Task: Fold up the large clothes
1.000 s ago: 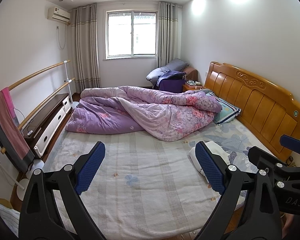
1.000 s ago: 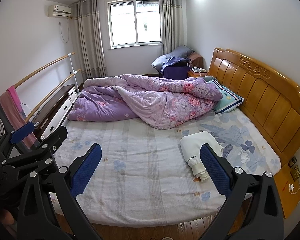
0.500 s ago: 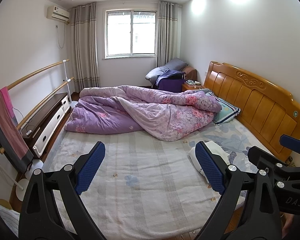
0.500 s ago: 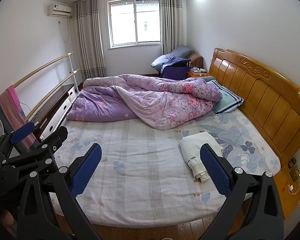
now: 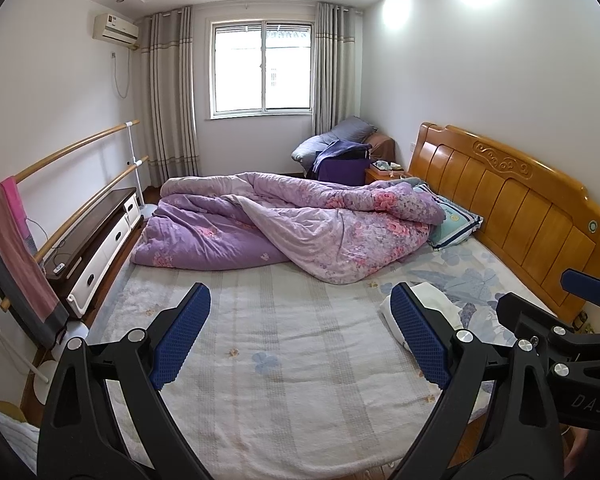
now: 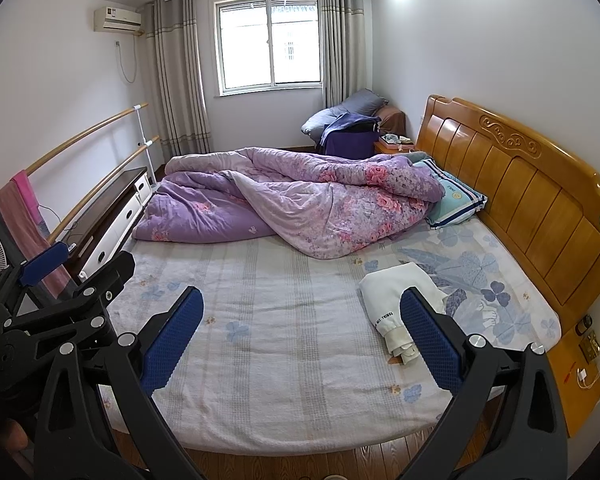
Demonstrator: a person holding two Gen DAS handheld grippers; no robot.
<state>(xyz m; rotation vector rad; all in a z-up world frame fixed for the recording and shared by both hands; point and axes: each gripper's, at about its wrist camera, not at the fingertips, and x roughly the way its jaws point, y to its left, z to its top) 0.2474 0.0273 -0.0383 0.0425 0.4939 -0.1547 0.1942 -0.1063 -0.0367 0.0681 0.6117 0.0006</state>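
A folded white garment (image 6: 392,300) lies on the right side of the bed, near the headboard; in the left wrist view the white garment (image 5: 440,304) is partly hidden behind a blue pad. My left gripper (image 5: 300,336) hangs open above the bed's near half, holding nothing. My right gripper (image 6: 302,338) is open too, empty, held back from the bed's near edge with its right pad in front of the garment. Each gripper shows at the edge of the other's view.
A crumpled purple floral quilt (image 6: 300,200) covers the far half of the bed (image 6: 260,320). A striped pillow (image 6: 454,200) leans by the wooden headboard (image 6: 540,184). A low cabinet (image 6: 112,208) and rails with a hanging towel (image 5: 20,248) stand left. A nightstand (image 6: 576,384) sits at right.
The views have shifted only slightly; the grippers stay open and nothing on the bed has moved.
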